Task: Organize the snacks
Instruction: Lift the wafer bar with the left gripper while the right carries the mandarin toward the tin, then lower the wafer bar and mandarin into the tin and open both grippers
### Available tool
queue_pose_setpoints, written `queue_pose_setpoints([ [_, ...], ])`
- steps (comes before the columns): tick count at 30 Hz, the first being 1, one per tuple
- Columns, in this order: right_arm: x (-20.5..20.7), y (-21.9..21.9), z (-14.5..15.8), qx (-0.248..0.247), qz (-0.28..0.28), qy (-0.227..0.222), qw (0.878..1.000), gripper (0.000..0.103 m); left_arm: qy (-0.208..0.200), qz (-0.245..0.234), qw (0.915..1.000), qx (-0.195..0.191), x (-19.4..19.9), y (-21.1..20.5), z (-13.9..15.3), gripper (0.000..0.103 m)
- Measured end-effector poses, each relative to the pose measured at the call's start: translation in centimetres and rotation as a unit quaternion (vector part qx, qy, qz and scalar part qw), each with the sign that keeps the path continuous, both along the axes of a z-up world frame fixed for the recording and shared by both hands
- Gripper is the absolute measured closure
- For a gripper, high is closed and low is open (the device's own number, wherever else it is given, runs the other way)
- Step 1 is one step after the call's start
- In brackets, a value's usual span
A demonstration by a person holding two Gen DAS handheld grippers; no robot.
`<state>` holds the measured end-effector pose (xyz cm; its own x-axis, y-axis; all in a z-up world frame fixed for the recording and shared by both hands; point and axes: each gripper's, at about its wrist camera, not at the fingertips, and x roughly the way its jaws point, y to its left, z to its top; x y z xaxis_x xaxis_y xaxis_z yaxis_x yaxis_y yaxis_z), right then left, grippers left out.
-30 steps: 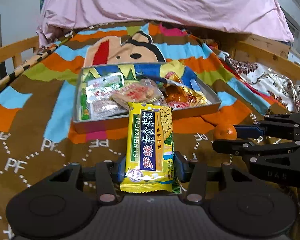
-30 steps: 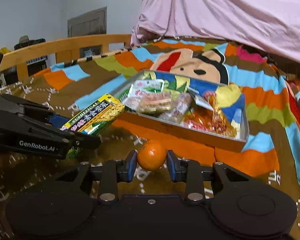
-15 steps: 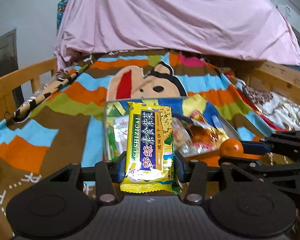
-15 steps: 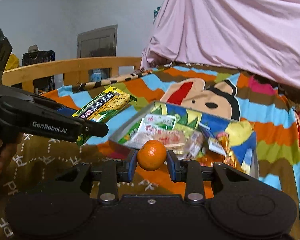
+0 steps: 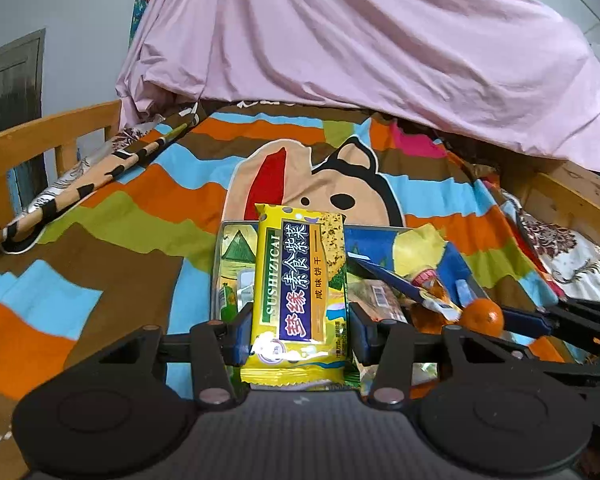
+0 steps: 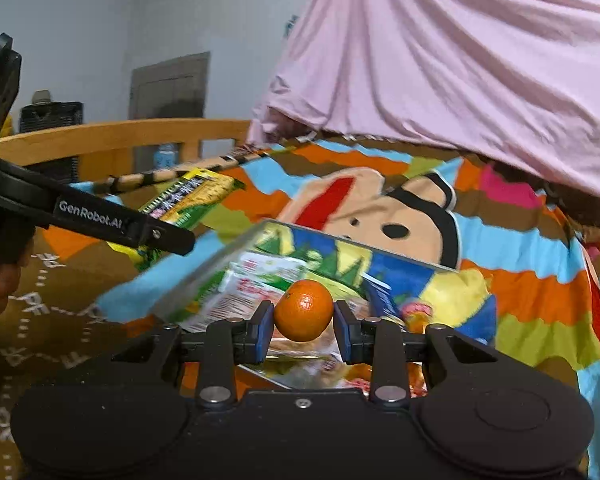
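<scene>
Two loads we carry over the tin tray (image 5: 218,264): left gripper (image 5: 299,334) pinching the yellow biscuit packet (image 5: 300,300), right gripper (image 6: 303,330) pinching the mandarin (image 6: 303,309), presumably to drop both among its snacks.

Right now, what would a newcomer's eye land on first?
The yellow biscuit packet clamped in the left gripper fills the centre of the left wrist view. The small orange mandarin sits pinched in the right gripper. Both hang above the shallow metal tray of snacks on the striped cartoon blanket.
</scene>
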<state>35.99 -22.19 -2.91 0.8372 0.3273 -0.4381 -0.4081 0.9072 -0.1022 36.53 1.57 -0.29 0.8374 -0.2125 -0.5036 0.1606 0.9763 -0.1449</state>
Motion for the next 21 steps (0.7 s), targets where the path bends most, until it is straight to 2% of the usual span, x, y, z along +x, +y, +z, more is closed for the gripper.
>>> queue_pose_setpoints([
  [11, 3.6, -1.6, -4.5, -0.004, -0.036, 0.046, 0.998, 0.069, 0.028, 0.004, 0.9996, 0.006, 5.3, -1.6, -4.1, 0.051],
  [21, 4.6, -1.8, -6.3, -0.004, -0.041, 0.078, 0.996, 0.069, 0.045, 0.012, 0.9988, 0.011, 6.6, -2.3, -6.1, 0.052],
])
